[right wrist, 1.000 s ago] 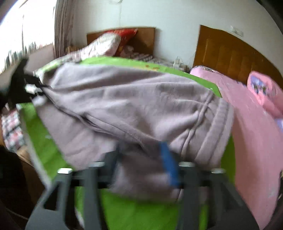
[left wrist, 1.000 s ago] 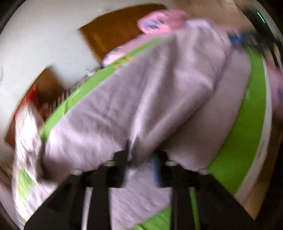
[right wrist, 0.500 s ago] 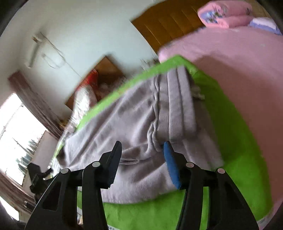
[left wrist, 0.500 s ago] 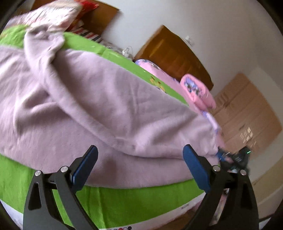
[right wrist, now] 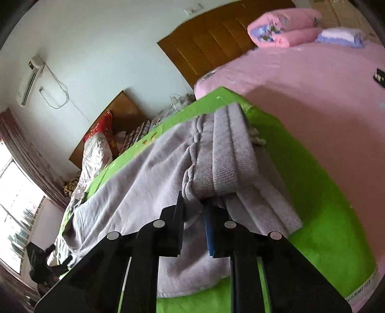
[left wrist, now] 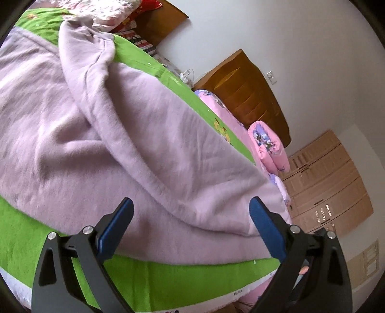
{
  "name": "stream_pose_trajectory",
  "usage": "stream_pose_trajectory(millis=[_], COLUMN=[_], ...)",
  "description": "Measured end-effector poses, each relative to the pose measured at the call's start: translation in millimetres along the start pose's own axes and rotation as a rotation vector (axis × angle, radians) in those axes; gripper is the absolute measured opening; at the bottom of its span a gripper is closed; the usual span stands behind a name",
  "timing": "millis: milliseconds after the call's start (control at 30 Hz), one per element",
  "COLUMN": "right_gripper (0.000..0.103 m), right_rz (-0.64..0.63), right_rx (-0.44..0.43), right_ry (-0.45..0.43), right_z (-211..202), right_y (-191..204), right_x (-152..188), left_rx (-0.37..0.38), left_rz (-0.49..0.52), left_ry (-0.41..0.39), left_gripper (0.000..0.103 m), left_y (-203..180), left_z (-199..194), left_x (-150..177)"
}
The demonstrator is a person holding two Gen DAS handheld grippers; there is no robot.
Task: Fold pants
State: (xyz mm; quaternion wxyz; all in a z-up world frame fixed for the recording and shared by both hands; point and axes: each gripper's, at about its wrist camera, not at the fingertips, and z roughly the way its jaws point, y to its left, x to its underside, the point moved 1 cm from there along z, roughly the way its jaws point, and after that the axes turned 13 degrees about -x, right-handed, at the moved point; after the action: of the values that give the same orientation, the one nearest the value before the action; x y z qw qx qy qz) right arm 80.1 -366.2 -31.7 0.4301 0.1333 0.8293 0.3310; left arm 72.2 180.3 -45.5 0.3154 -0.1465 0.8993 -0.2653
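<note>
Okay, left wrist view first. The left gripper [left wrist: 190,216] now stands wide open, blue pads [left wrist: 115,226] well apart, nothing between them. A second ago it was pinched on a fold of the pants [left wrist: 115,134]; half a second ago it had already let go, and it has stayed spread since. The pants lie on the green sheet [left wrist: 168,277], one leg laid diagonally over the other, hem end bunched at the far corner near the pillows [left wrist: 101,9]. Wooden headboard [left wrist: 243,94], pink folded quilt [left wrist: 267,146] and wardrobe [left wrist: 329,190] sit behind, apart from the work.

Right wrist view. The right gripper [right wrist: 193,209] has its jaws nearly together, right at the ribbed waistband [right wrist: 228,154] where that doubles over. Half a second ago the same jaws were parted and short of the cloth; now they have closed in. Cloth seems caught between them, though the contact spot is dark, so that grip is my reading. Pants run away from the waistband toward the window [right wrist: 14,199], on the green sheet beside the pink bed [right wrist: 312,96]. Air conditioner [right wrist: 30,79] on the wall.

Meaning for the task: lengthwise fold looks laid, left side released, right side retaking the waistband, likely to tidy or start the crosswise fold. Top leg is still wrinkled and needs smoothing.
</note>
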Motion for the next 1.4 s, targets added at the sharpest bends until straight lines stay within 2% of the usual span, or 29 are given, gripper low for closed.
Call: stream_pose_trajectory(millis=[67,133,167,200,233,300,400,433,533,600,700,733,767,833,967,1000,1067,1133,1167,1200,1233,1267,1300,1367,1400], right_gripper=[0.017,0.017,0.017,0.017,0.017,0.017,0.017,0.017,0.017,0.017,0.016,0.015,0.013,0.013,0.013,0.013,0.013,0.012,0.013,0.016,0.027,0.045,0.078,0.078,0.075], right_rz=[0.019,0.028,0.027,0.024,0.022,0.003,-0.032,-0.047,-0.082,-0.063,-0.026,0.005,0.035,0.038,-0.022,-0.027,-0.012,-0.004,-0.022,-0.04,-0.054,-0.07,-0.093,-0.187,-0.261], right_rx=[-0.014,-0.028,-0.03,-0.03,-0.034,-0.044,-0.075,-0.094,-0.119,-0.116,-0.022,-0.003,-0.019,-0.047,-0.025,-0.032,-0.016,0.015,0.003,0.011,0.022,0.056,0.133,0.192,0.203], right_ry=[-0.006,-0.013,-0.013,-0.013,-0.01,-0.004,-0.036,-0.056,-0.082,-0.052,0.05,0.078,0.08,0.056,0.038,0.031,0.04,0.077,0.066,0.075,0.092,0.105,0.095,0.052,0.034], right_z=[1,0,-1,-1,0,-3,-14,-22,-44,-53,-43,-38,-36,-38,-40,-43,-43,-32,-32,-34,-36,-39,-45,-59,-64], right_y=[-2,-4,-3,-3,-2,4,20,26,33,19,-17,-31,-42,-45,-28,-26,-28,-41,-39,-36,-31,-26,-20,-2,13], right_x=[-3,-4,-5,-8,-12,-23,-46,-52,-49,-29,12,24,30,30,23,22,26,33,35,35,35,34,33,32,31], left_rx=[-0.034,-0.074,-0.129,-0.161,-0.193,-0.186,-0.114,-0.095,-0.046,-0.054,-0.135,-0.161,-0.185,-0.248,-0.243,-0.252,-0.285,-0.312,-0.327,-0.328,-0.336,-0.365,-0.406,-0.526,-0.543], left_rz=[-0.011,-0.025,-0.013,-0.005,0.002,0.033,0.083,0.112,0.172,0.179,0.192,0.188,0.187,0.232,0.223,0.231,0.249,0.244,0.24,0.244,0.269,0.281,0.286,0.299,0.319], left_ry=[0.003,0.003,0.01,0.024,0.034,0.003,-0.13,-0.206,-0.322,-0.303,-0.193,-0.138,-0.098,-0.105,-0.147,-0.165,-0.154,-0.112,-0.1,-0.104,-0.118,-0.132,-0.16,-0.3,-0.34], left_gripper=[0.095,0.081,0.052,0.015,0.006,0.005,0.005,0.005,0.006,0.006,0.007,0.007,0.007,0.007,0.007,0.008,0.011,0.018,0.026,0.029,0.034,0.06,0.085,0.086,0.086], left_y=[-5,-4,-7,-8,-8,-15,-39,-50,-61,-54,-25,-16,-11,-7,-11,-14,-14,-6,-4,-2,-3,-4,-5,-12,-18], left_z=[7,15,23,31,38,39,6,-17,-65,-70,-45,-29,-14,-4,-12,-17,-14,0,1,3,0,-5,-11,-35,-44], left_x=[-7,-14,-18,-21,-27,-43,-66,-70,-59,-40,2,13,20,25,16,13,11,13,18,21,22,22,22,22,22])
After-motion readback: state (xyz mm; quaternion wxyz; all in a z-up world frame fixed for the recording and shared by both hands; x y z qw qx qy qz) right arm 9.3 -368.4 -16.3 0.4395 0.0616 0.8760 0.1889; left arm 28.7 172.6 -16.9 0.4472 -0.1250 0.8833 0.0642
